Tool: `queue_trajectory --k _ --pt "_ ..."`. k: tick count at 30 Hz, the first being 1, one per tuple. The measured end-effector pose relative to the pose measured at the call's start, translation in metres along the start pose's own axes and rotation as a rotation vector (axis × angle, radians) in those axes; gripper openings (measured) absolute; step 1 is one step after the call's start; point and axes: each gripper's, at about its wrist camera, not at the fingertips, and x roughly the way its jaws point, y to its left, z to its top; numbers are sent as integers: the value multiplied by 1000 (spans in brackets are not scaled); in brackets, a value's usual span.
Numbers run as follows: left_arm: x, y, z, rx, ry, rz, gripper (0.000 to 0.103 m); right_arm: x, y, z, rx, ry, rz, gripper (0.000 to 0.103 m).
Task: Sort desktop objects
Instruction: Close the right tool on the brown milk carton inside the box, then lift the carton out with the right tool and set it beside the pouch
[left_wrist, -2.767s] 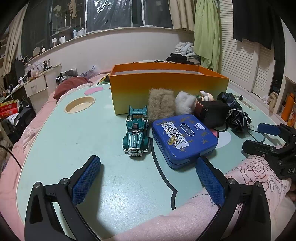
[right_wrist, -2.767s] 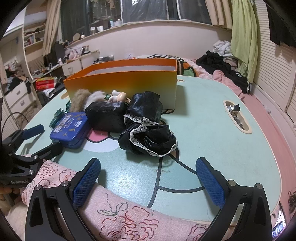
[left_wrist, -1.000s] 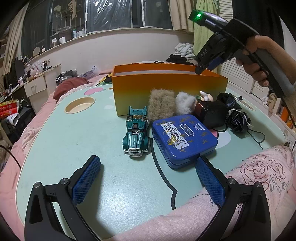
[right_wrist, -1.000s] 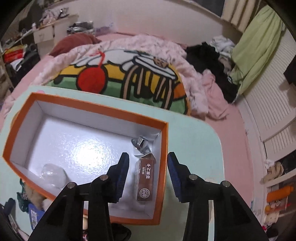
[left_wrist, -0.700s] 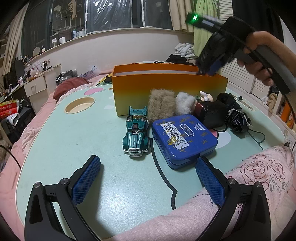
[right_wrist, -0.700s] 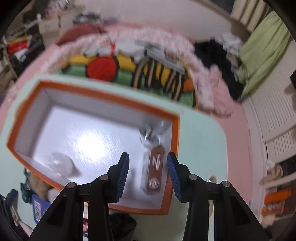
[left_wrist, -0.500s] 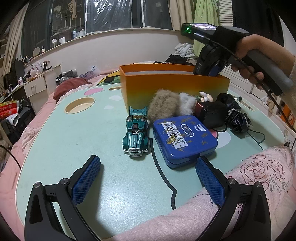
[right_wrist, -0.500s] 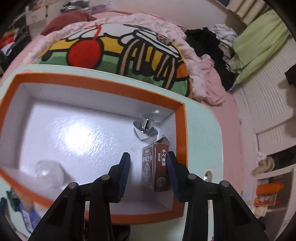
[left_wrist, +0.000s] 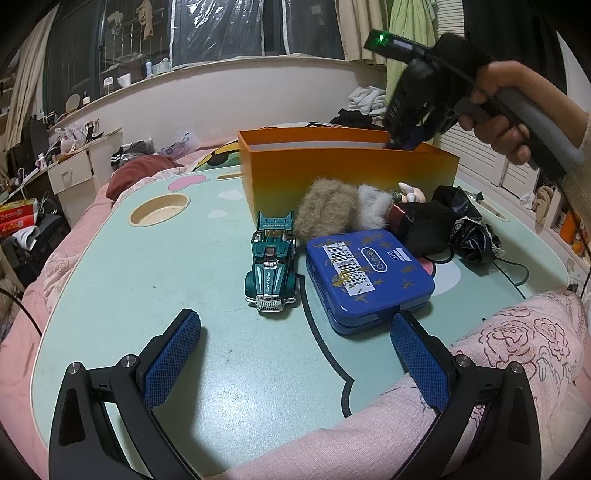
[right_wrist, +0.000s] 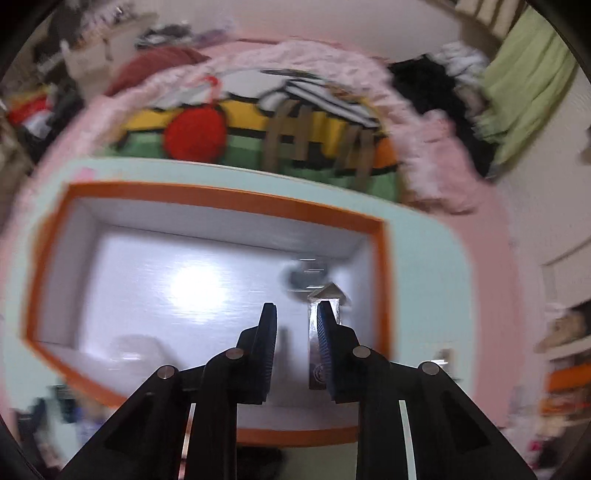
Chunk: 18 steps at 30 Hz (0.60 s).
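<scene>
The right tongs (right_wrist: 295, 325) are hanging over the orange box (right_wrist: 229, 199), narrowly parted and gripping nothing; the small carton (right_wrist: 320, 347), apparently just dropped, is standing inside the box's right end. The left tongs (left_wrist: 295, 363) are waiting wide apart.

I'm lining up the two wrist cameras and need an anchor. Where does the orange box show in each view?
Left wrist: the orange box stands upper centre, behind the toy car, seen from the side.
Right wrist: it fills the middle, seen from above, white inside.
Shared landmark: the mint table.
</scene>
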Motion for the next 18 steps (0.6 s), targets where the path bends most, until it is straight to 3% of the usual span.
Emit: queue_trajectory --k 4,7,10,14,18 --pt "0 -1 0 0 -1 0 102 -14 9 -4 -36 -99 -120 23" --pt "0 -1 0 0 -1 0 102 -24 12 -6 -47 -120 -149 34" --pt "0 -1 0 -1 -1 0 102 -5 10 3 -67 -2 -214 42" --pt "0 -1 0 0 -1 0 102 41 6 15 -54 215 -204 52" --pt "0 -1 0 0 -5 -1 102 45 -1 20 4 234 -87 39"
